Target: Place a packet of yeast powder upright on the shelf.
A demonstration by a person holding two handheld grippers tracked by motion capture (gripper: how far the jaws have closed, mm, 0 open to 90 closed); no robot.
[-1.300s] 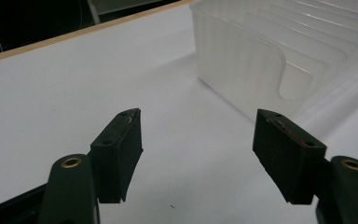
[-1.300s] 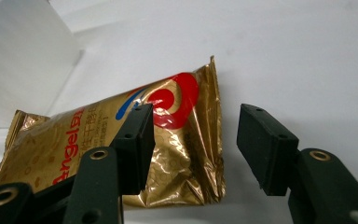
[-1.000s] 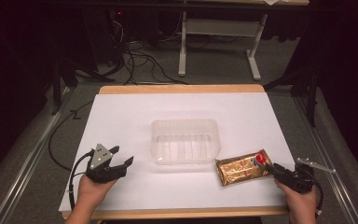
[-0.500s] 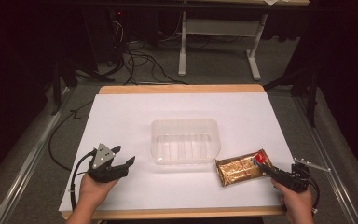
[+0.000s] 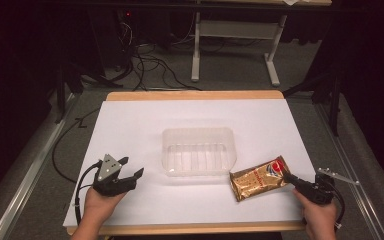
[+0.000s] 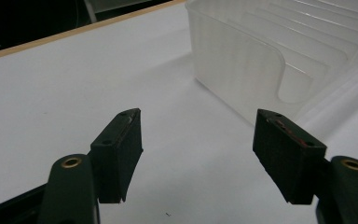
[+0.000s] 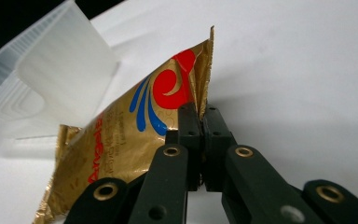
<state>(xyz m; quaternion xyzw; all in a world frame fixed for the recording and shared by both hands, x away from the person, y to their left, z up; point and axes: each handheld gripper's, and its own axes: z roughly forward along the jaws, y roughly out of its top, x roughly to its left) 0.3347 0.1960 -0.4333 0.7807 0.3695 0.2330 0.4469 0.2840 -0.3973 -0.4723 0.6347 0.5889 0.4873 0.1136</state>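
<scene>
A gold snack packet [image 5: 259, 178] with a red and blue logo lies on the white table right of a clear plastic container [image 5: 198, 131]. My right gripper [image 5: 286, 176] has just been closing and is now shut on the packet's right edge. In the right gripper view the jaws [image 7: 203, 114] pinch the foil edge of the packet [image 7: 135, 130], with the container [image 7: 51, 79] behind it. My left gripper [image 5: 132, 167] rests open at the front left. Nothing lies between its fingers [image 6: 198, 135], and the container [image 6: 242, 70] stands just ahead of them.
The white sheet [image 5: 130, 125] covers the table, which has a wooden rim [image 5: 195, 95] at the far edge. Beyond it are a desk frame [image 5: 195, 55] and cables [image 5: 145, 65] on the dark floor. A cable [image 5: 60, 150] hangs off the table's left side.
The right gripper's jaws have come together on the packet's right edge, with the hand barely shifting. The left gripper and the container have stayed put.
</scene>
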